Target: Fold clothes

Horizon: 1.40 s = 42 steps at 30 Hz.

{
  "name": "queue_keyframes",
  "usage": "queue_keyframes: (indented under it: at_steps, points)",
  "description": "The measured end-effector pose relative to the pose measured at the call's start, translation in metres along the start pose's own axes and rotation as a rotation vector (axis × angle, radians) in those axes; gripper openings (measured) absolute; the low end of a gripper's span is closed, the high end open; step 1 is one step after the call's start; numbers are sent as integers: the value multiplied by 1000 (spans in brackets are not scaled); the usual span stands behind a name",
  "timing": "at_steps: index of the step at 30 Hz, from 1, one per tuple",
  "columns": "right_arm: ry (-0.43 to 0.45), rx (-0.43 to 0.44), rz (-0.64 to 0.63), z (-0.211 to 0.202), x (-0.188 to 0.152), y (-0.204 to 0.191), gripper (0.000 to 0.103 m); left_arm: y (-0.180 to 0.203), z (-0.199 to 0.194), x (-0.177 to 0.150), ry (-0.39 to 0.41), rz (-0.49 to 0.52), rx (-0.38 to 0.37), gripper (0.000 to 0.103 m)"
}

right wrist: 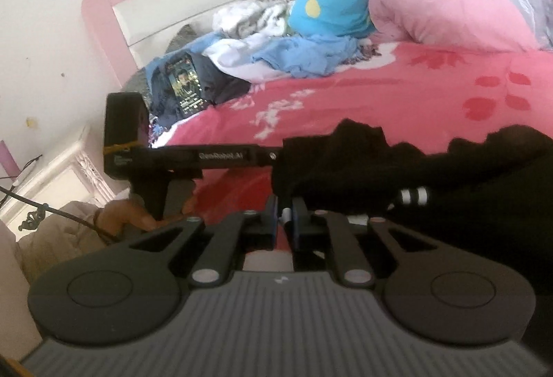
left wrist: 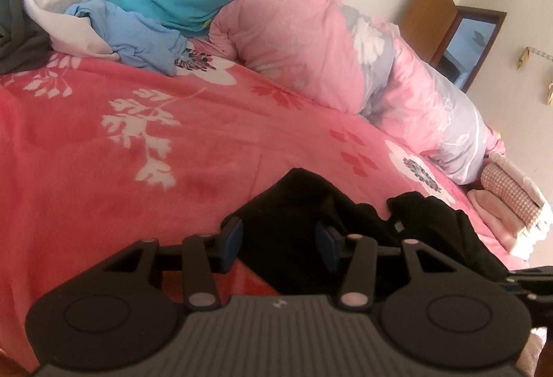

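Two risks are showing in the left wrist view. The left gripper [left wrist: 278,247] is sitting with its blue-padded jaws half apart, and a bunched black fabric garment [left wrist: 297,214] is lying between them at the near edge of the pink floral fleece blanket [left wrist: 121,121] covering the bed. Whether the pads are actually pressing the cloth is not something I can tell, since the fabric is filling the gap but looking loose. If that side is only resting, any lift is likely to be dragging one end while the other is slumping back into a heap. A pile of loose blue and white clothes [left wrist: 131,35] is lying well apart, near the rolled pink quilt [left wrist: 311,41].

In the right wrist view, the right gripper [right wrist: 284,214] is standing nearly closed, pinching something thin and pale at the garment's edge, with a white-striped black cuff [right wrist: 413,195] hanging just beside it. So narrow a bite could be slipping free under tension. The left gripper's black body [right wrist: 193,157], held by a hand [right wrist: 134,214], is crossing close in front, so the two tools could be colliding while spreading the cloth
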State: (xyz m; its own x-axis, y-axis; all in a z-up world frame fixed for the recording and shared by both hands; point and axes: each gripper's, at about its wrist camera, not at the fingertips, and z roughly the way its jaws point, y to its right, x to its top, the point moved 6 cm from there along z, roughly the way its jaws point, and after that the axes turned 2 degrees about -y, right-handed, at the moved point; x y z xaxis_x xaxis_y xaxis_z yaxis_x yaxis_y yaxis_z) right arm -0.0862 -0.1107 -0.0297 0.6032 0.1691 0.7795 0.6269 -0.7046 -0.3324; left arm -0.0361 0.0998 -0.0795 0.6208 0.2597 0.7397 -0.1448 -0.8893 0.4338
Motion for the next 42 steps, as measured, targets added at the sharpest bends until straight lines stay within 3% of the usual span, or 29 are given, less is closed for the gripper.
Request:
queue_keyframes:
  at_steps: [7, 8, 11, 14, 15, 21, 26, 28, 30, 31, 34, 35, 38, 42]
  points:
    - [127, -47, 144, -40, 21, 41, 29, -2, -13, 13, 44, -13, -1, 55]
    - [145, -69, 159, -45, 26, 51, 35, -2, -14, 15, 45, -15, -2, 60]
    - [167, -175, 183, -57, 41, 88, 66, -4, -15, 20, 21, -26, -17, 69]
    - [90, -279, 200, -52, 51, 129, 86, -7, -14, 24, -8, -64, -59, 74]
    - [58, -301, 203, -48, 53, 142, 87, -8, -13, 26, -13, -77, -71, 75]
    - [-76, -325, 326, -12, 60, 206, 87, -4, 4, 39, -60, -92, -124, 86]
    - [-164, -202, 418, 11, 48, 210, 88, 12, 27, 36, -144, -24, -147, 83]
    - [-185, -178, 373, 16, 43, 198, 88, 20, 33, 30, -169, 24, -137, 76]
    - [-205, -156, 320, 16, 40, 183, 84, 25, 39, 25, -184, 78, -100, 57]
    - [-217, -146, 297, 16, 37, 177, 82, 29, 42, 23, -187, 106, -80, 52]
    - [-234, -169, 224, 17, 32, 166, 58, 38, 47, 17, -189, 184, -28, 18]
    - [-234, -186, 197, 16, 31, 163, 44, 41, 48, 17, -185, 203, -17, 10]
    - [-227, -233, 130, 13, 30, 156, 25, 49, 51, 21, -157, 234, 3, 6]
    - [-124, -275, 139, -3, 44, 162, 21, 60, 59, 43, -105, 271, 23, 6]
